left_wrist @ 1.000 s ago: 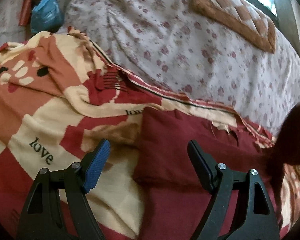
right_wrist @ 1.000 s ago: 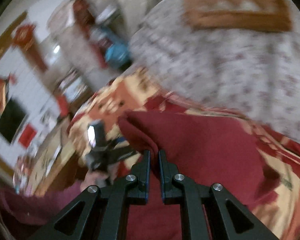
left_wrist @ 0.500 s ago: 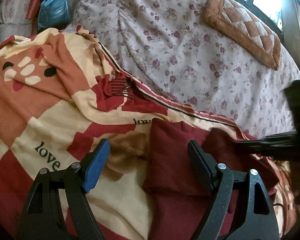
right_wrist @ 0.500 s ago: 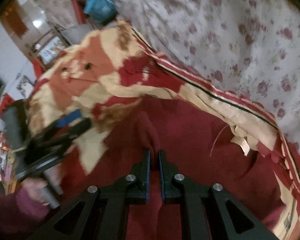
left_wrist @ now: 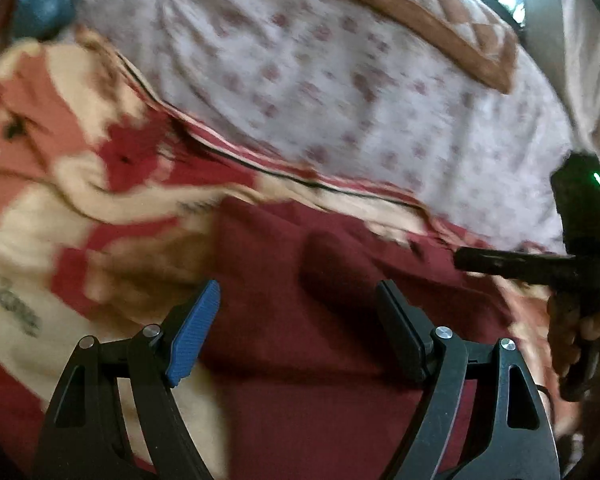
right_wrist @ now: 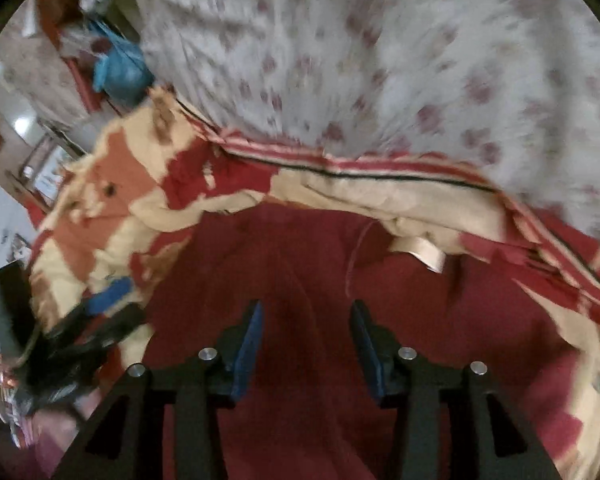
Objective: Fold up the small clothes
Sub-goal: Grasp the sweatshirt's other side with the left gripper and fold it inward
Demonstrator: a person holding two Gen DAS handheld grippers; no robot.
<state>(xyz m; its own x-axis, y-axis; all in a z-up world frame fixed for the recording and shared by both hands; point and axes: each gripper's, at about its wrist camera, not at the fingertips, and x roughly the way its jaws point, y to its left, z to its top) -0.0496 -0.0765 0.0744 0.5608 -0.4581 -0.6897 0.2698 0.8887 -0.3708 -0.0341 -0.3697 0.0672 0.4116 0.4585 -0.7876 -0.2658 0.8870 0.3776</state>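
Note:
A dark red garment (left_wrist: 320, 320) lies folded on a red, cream and orange blanket (left_wrist: 60, 220). My left gripper (left_wrist: 298, 312) hovers open above the garment's left part, nothing between its fingers. The right gripper (left_wrist: 460, 258) shows at the right of the left wrist view, held by a hand (left_wrist: 580, 332), its tip over the garment's far right part. In the right wrist view the garment (right_wrist: 308, 272) lies under my right gripper (right_wrist: 306, 312), whose jaws are opening and no longer pinch the cloth. The left gripper (right_wrist: 96, 316) appears blurred at the left there.
A white bedsheet with red flowers (left_wrist: 320, 72) covers the bed beyond the blanket. A brown quilted cushion (left_wrist: 432, 20) lies at the far right by a window. A blue bag (left_wrist: 40, 0) sits at the far left. Both views are motion-blurred.
The right gripper carried a pinched fold of the red garment down onto the blanket, then opened and let it go. The left gripper stayed open and shifted slightly over the garment.

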